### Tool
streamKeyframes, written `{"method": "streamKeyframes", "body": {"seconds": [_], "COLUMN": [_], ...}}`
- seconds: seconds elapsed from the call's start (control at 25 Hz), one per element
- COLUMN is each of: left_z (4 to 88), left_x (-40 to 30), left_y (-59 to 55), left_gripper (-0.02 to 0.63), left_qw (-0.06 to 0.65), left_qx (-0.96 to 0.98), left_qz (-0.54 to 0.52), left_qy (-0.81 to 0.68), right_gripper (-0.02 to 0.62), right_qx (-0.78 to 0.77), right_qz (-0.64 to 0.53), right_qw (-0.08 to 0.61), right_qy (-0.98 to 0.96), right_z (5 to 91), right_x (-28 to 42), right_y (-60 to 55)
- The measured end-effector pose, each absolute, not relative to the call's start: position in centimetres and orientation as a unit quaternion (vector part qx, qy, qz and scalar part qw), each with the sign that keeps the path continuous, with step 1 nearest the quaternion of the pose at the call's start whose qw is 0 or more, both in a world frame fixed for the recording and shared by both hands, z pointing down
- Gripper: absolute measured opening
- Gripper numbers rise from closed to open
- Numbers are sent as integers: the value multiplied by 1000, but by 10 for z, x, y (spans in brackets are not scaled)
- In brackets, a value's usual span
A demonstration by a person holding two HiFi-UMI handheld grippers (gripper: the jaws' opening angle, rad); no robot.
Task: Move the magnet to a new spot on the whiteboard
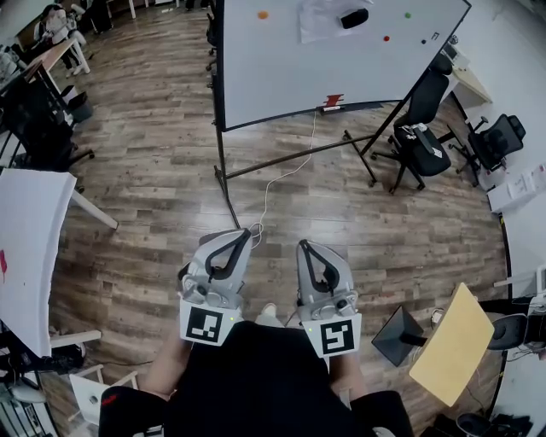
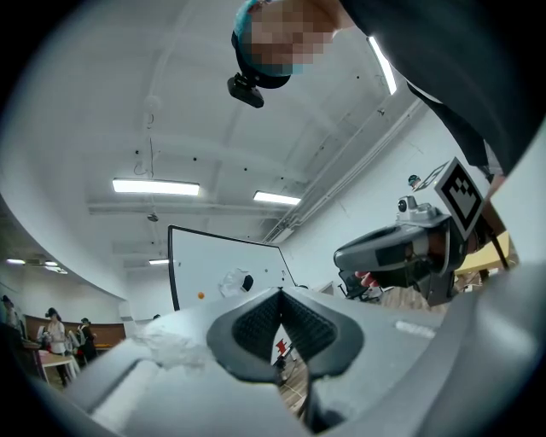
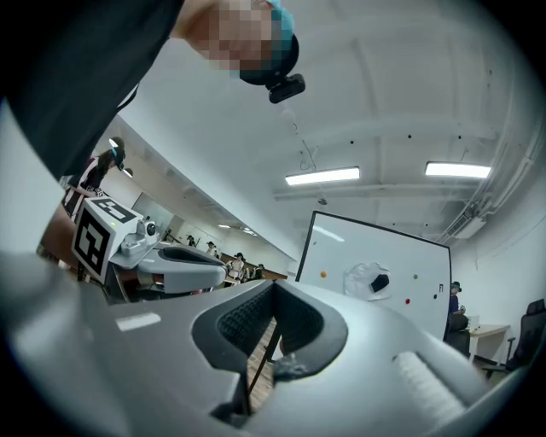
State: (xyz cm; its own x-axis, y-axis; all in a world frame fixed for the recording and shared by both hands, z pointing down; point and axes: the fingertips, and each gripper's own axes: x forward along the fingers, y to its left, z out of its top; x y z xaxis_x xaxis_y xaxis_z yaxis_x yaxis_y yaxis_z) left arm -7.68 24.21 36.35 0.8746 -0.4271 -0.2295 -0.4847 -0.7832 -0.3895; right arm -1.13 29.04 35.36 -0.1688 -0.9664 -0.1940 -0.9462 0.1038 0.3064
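Though left gripper (image 2: 278, 292) and right gripper (image 3: 273, 286) jaws sit together, empty, only the head view shows the white cable (image 1: 271, 189)

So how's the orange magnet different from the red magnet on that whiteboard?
The round orange magnet sits left of the black block; the round red magnet sits right of it. The orange one looks bigger than the red. Both are stuck on the white whiteboard.

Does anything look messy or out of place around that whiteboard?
A crumpled pale sheet clings near the top of the whiteboard with a black block on it. A white cable trails loose across the wooden floor below.
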Motion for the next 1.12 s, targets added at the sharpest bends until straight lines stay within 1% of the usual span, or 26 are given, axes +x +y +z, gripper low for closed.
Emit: {"method": "streamKeyframes", "body": {"seconds": [0.2,0.4,0.8,1.12], "left_z": [368,363,357,368], "left_x": [-65,-53,-29,-17], "left_y": [244,248,262,273], "left_gripper": [2,2,2,2], "left_qw": [223,229,249,246], "left_qx": [-942,-938,-928,-923], "left_qz": [62,64,64,55], "left_qy": [245,251,270,291], "right_gripper": [0,0,1,0], "right_qx": [648,651,638,627], "right_qz": [-182,-188,-194,-188], "right_qw": [28,9,3,14], "right_qy": [-739,-735,-746,-756], "right_z": [358,352,352,366], "right_x": [5,20,46,65], "right_y": [294,300,314,327]}}
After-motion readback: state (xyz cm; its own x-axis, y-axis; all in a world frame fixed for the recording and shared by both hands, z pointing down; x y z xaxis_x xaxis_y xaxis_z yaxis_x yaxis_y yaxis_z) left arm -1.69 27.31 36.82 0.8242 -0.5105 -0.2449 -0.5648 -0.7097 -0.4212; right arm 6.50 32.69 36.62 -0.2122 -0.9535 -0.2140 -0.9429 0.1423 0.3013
